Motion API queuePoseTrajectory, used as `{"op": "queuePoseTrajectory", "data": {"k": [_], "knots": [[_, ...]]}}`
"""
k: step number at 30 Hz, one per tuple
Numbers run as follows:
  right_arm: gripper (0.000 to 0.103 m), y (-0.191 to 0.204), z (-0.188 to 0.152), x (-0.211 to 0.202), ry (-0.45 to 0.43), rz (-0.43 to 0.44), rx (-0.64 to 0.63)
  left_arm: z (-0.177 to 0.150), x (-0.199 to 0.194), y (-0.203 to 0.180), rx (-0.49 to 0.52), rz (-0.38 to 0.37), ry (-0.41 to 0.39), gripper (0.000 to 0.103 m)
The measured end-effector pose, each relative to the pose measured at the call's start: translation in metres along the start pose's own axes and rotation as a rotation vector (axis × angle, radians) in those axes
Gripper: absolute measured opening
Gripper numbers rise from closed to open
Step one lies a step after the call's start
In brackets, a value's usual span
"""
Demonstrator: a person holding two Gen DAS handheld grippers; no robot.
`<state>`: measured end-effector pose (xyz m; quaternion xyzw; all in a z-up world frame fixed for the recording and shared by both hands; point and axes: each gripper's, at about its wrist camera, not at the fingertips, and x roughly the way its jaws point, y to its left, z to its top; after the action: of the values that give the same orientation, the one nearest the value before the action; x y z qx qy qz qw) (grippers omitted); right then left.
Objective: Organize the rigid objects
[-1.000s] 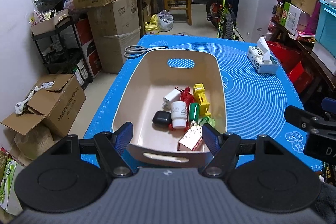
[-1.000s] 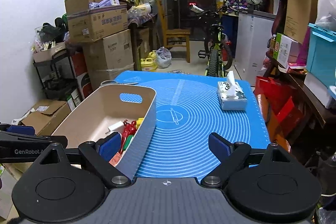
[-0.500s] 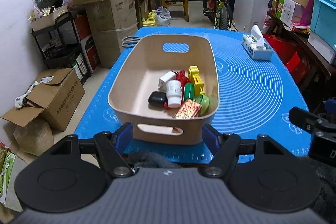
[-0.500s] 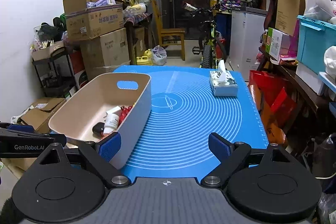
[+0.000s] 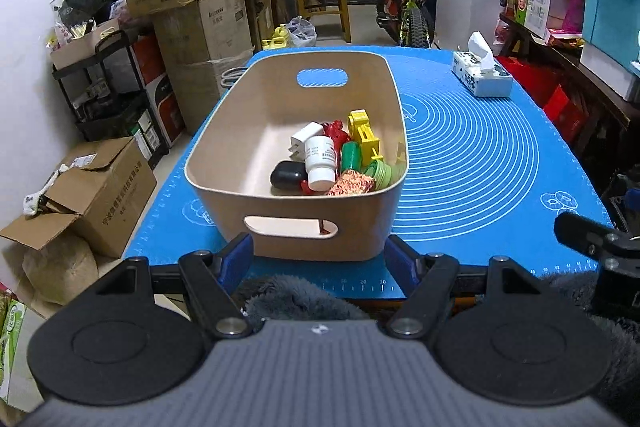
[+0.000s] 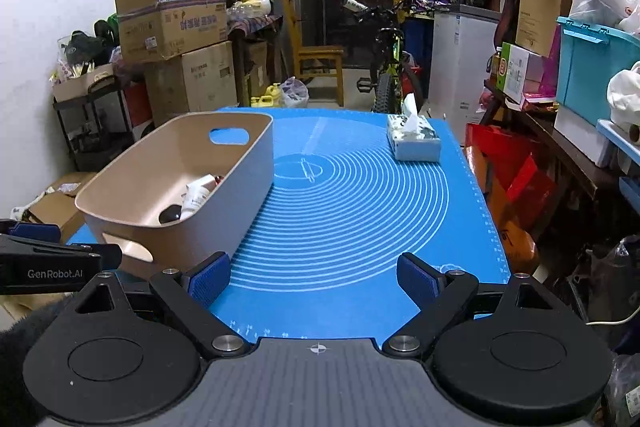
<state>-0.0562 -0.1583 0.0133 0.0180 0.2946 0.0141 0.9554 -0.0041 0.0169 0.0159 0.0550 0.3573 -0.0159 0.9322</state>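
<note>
White-and-blue tissue box [image 5: 482, 79] sitting on blue silicone mat [image 5: 480, 163] (far right corner); stacked brown cardboard boxes [image 5: 192, 3] lining white wall; black-and-green bicycle [image 6: 386, 67] leaning beyond wooden chair [image 6: 316, 67].

One beige bin [image 5: 312, 227] stands on one blue mat [image 5: 480, 163]. Inside it, toward its 4 o'clock corner, lie one white charger plug [image 5: 303, 139], one white pill bottle [image 5: 320, 163], one black case [image 5: 287, 175], one yellow toy [image 5: 362, 131], one red figure [image 5: 335, 131], one green cylinder [image 5: 351, 155], one green lid [image 5: 378, 171] and one glittery red-gold packet [image 5: 352, 185]. One tissue box [image 5: 482, 79] sits at the mat's 1 o'clock.
</note>
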Motion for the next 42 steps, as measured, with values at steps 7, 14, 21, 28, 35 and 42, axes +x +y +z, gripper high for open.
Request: {"op": "queuePoseTrajectory", "data": {"k": [7, 14, 21, 28, 35, 42], "knots": [[0.091, 0.001, -0.010, 0.005, 0.001, -0.001, -0.015, -0.004, 0.005, 0.000, 0.000, -0.007, 0.001, 0.073], [0.091, 0.006, -0.013, 0.007, -0.001, -0.007, -0.035, -0.004, 0.008, 0.003, -0.012, -0.011, 0.014, 0.073], [0.091, 0.011, -0.015, 0.007, -0.002, -0.008, -0.063, -0.004, 0.008, 0.003, -0.014, -0.012, 0.016, 0.073], [0.091, 0.011, -0.015, 0.006, -0.001, -0.008, -0.061, -0.004, 0.009, 0.004, -0.012, -0.014, 0.014, 0.073], [0.091, 0.010, -0.015, 0.006, -0.002, -0.008, -0.061, -0.005, 0.010, 0.003, -0.007, -0.015, 0.020, 0.073], [0.091, 0.013, -0.016, 0.006, -0.002, -0.005, -0.064, -0.005, 0.011, 0.001, -0.005, -0.016, 0.021, 0.073]]}}
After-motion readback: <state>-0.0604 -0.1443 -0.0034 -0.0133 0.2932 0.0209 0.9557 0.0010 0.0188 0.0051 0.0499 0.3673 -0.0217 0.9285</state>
